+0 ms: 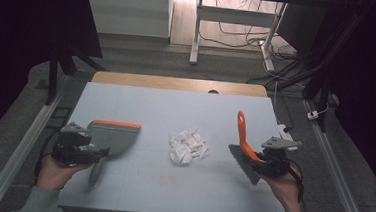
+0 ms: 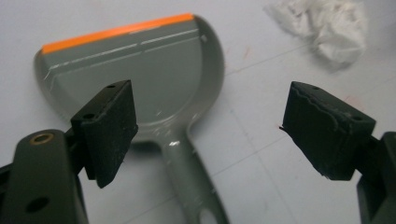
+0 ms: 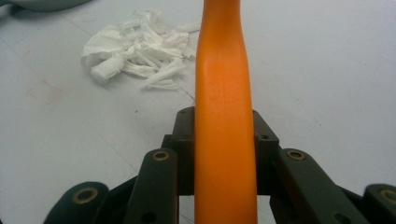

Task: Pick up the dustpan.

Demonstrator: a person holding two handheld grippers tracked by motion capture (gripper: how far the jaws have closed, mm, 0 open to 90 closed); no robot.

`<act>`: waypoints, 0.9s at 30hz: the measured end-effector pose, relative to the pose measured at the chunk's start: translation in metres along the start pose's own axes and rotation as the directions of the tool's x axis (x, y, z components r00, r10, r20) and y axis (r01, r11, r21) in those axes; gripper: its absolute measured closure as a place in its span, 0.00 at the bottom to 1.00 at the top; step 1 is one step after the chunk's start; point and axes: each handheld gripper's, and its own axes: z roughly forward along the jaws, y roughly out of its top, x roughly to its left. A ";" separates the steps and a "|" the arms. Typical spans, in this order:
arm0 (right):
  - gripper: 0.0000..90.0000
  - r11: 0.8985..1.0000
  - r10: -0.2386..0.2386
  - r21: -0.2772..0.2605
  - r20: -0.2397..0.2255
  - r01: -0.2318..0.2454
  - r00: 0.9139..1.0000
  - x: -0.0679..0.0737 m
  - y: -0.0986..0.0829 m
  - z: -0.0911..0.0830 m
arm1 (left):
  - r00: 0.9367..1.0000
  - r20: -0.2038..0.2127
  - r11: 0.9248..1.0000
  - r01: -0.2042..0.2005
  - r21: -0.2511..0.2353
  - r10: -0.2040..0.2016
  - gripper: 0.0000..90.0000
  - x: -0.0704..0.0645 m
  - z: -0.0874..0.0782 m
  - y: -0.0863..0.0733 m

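The brush is in the right claw. Its orange handle runs straight up between the two black jaws, and the jaws press on it from both sides, so this claw is closed tight on the brush. In the high view the handle sticks up and away from the claw, and the dark bristles hang down just beside the claw, close to the desk. A hand holds this claw from behind.

The dustpan lies flat on the desk in front of the left claw. It is grey with an orange strip on its far edge, the side away from the claw. Its grey handle points back toward the claw and runs under the gap between the jaws. The two jaws stand wide apart with nothing between them, so the left claw is open. They hang over the dustpan handle, and I cannot tell if they touch it. The other hand holds this claw.

A small heap of torn white paper sits on the desk between the two claws. It is ahead of the right claw and off to one side of the brush handle. It is well apart from the dustpan and past the open jaws of the left claw.

The desk top is pale blue-grey with a few faint marks on it.
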 end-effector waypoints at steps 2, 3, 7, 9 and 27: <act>0.78 1.000 0.001 0.004 0.003 -0.001 1.000 0.000 0.000 0.001 | 1.000 -0.003 1.000 0.007 0.009 -0.007 0.20 0.001 0.000 -0.001; 0.78 1.000 0.000 0.007 0.003 -0.001 1.000 0.001 0.000 0.001 | 1.000 -0.005 1.000 0.015 0.024 -0.015 0.19 0.002 0.000 -0.001; 0.78 1.000 -0.004 0.014 0.001 0.004 1.000 0.001 -0.001 0.003 | 1.000 -0.012 0.997 0.022 0.073 -0.021 0.18 0.005 0.001 -0.001; 0.78 1.000 -0.004 0.019 -0.001 0.004 1.000 0.002 -0.001 0.004 | 0.999 -0.023 0.996 0.027 0.087 -0.025 0.17 0.008 0.001 -0.002; 0.78 1.000 -0.007 0.029 0.000 0.007 1.000 0.003 -0.001 0.008 | 0.995 -0.024 0.963 0.103 0.249 -0.100 0.14 0.017 0.027 -0.015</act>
